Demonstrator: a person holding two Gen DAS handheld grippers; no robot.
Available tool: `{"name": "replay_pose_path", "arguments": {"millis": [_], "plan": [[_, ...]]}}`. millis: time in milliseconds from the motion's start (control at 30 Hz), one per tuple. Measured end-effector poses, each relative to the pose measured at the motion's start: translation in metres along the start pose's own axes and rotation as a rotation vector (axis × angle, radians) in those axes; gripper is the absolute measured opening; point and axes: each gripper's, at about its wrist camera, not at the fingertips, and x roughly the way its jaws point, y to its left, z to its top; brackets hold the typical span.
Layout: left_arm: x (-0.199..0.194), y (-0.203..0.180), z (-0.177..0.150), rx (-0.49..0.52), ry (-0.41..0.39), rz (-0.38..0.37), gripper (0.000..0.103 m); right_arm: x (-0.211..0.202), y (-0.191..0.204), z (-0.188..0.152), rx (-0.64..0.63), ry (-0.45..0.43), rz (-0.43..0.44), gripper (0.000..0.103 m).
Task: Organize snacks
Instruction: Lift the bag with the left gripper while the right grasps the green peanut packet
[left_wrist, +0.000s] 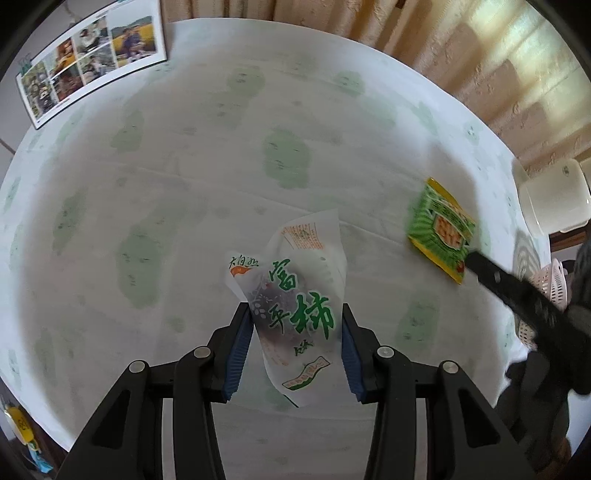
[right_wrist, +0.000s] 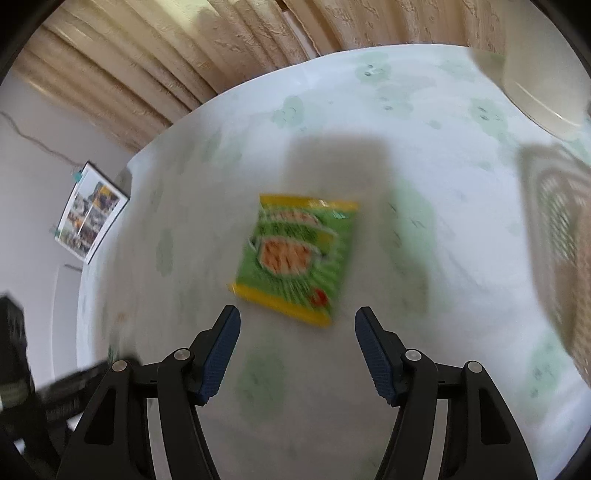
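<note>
From the left wrist camera, the left gripper (left_wrist: 297, 332) sits at bottom centre with its blue pads clamped on a white snack packet (left_wrist: 295, 314) printed with green characters, held up off the table (left_wrist: 184, 166), whose cloth is pale with faint green blotches. At the right of the frame a green and yellow snack packet (left_wrist: 441, 230) lies on the cloth, with the black finger of the right gripper (left_wrist: 517, 288) reaching toward it. A photo calendar (left_wrist: 92, 55) shows at upper left. From the right wrist camera, blurred, the right gripper (right_wrist: 297, 339) is at bottom centre, fingers apart with nothing between them. The green and yellow packet (right_wrist: 295, 258) lies flat at mid-frame just beyond the fingertips. A pale latticed basket (right_wrist: 557, 229) shows at the right edge.
</note>
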Motion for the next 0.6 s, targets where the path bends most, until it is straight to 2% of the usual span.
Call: {"name": "replay_pose_path", "arguments": {"millis": [200,400,600], "plan": [[-0.002,0.021,0.003,-0.025,0.009,-0.017,0.041,0.025,0.018,0.027,0.002,-0.009,-0.059,0.067],[-0.001,0.026,0.003,-0.027,0.009,-0.024,0.041,0.045,0.034,0.045,-0.013,-0.026,-0.135,0.07],[-0.002,0.034,0.004,-0.042,0.008,-0.029,0.041,0.058,0.056,0.042,-0.113,-0.039,-0.195,0.081]]}}
